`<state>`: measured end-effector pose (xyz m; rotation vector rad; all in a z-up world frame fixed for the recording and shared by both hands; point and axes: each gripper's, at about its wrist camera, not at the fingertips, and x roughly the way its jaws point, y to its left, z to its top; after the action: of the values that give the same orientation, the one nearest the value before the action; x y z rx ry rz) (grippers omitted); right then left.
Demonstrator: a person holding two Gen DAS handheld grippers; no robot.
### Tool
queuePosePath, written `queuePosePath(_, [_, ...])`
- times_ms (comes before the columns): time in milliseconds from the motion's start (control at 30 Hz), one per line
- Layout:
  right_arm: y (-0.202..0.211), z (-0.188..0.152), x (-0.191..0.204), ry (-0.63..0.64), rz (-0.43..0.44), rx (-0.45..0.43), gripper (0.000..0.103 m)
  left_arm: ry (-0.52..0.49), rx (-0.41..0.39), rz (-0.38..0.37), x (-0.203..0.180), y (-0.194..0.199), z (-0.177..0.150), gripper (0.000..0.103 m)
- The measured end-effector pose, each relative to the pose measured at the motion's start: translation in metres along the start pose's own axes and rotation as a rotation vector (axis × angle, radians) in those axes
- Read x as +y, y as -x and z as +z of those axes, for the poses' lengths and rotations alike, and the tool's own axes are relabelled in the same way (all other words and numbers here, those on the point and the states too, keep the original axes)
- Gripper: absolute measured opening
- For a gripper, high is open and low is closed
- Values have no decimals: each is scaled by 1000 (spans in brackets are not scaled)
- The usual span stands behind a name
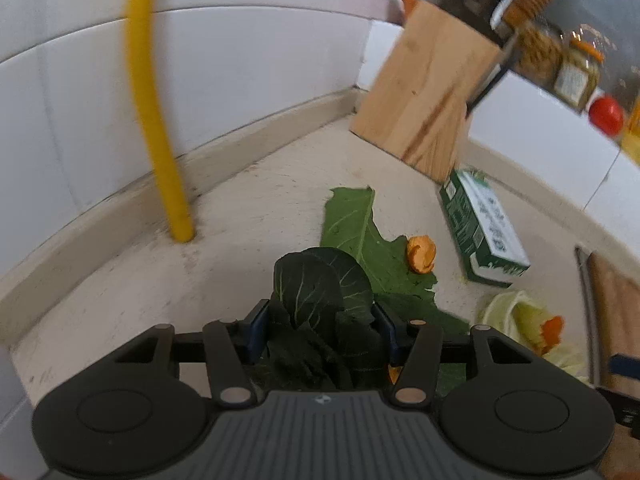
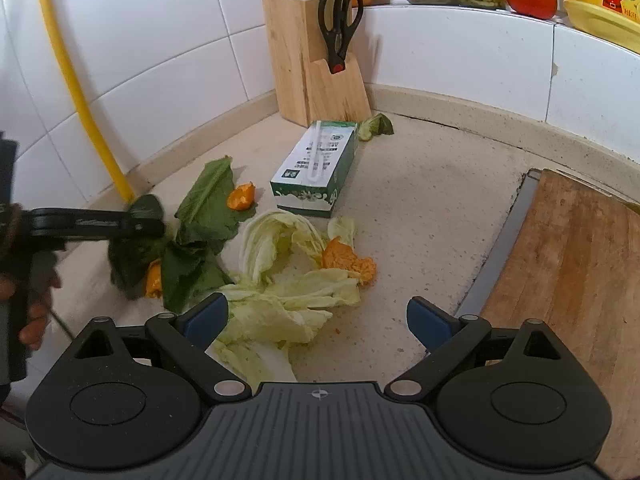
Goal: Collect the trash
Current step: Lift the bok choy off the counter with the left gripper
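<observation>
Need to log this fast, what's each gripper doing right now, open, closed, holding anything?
Left gripper: closed on dark green leaves.
Right gripper: open, holding nothing, above the pale cabbage leaves.

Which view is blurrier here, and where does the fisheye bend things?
Left wrist: motion-smeared, knife block and jars soft, dark leaf in the left gripper fairly sharp. Right wrist: crisp apart from the blurred left gripper; tile lines and yellow pipe bow.

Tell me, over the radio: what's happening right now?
Left gripper clamped on dark green leaf. Right gripper open, hovering over pale cabbage leaves. Milk carton and orange peels uncollected. Nothing in the way.
</observation>
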<state>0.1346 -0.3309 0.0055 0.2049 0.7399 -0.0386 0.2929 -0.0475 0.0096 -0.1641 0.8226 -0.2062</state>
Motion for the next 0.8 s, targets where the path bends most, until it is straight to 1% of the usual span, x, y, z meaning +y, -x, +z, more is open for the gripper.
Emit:
queuePosePath(167, [-2,4,8,20,10,-2,96,80,-36,3,21,27,-6,48])
queuePosePath(333, [-4,2,12,43,1,0,96,102,-43,-9,29,45,-20,48])
queuePosePath(467, [-4,2,7,38,-10,9,94,126,-39,-37,29,51,-30,48])
queuePosePath(633, [-6,5,3,42,-33,6,91,125,-35,-53,23,52,-35,48])
queuePosePath(700, [-6,8,1,48,-42,-6,88,117,-34,-58,21,51,-35,48])
queuePosePath(800, [-7,23,-5,52,-66,-37,88,111,-29,-61,20,50,-36,48])
